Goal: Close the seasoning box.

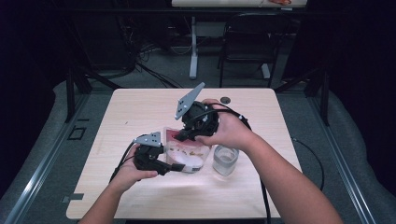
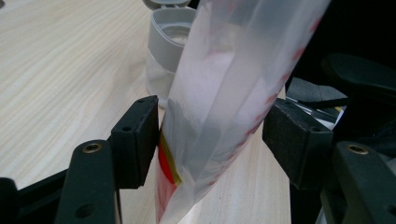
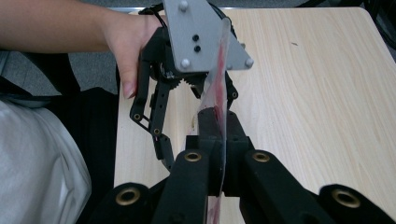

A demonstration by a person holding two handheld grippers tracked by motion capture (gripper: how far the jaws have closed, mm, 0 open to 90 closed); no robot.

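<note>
A clear zip bag (image 1: 189, 151) with a red strip and some white contents hangs over the middle of the table (image 1: 140, 107). My right gripper (image 1: 180, 136) comes from above and is shut on the bag's top red edge (image 3: 219, 88); in the right gripper view its jaws (image 3: 219, 140) meet on the plastic. My left gripper (image 1: 173, 167) sits low at the bag's left side. In the left gripper view the bag (image 2: 233, 84) stands between my wide-apart pads (image 2: 140, 140), brushing the left one, with the right one well clear of it.
A clear jar (image 1: 226, 160) with a grey flip lid (image 2: 170, 42) stands right of the bag, close to my right wrist. A small dark disc (image 1: 225, 100) lies near the table's far edge. A chair (image 1: 247, 42) stands beyond the table.
</note>
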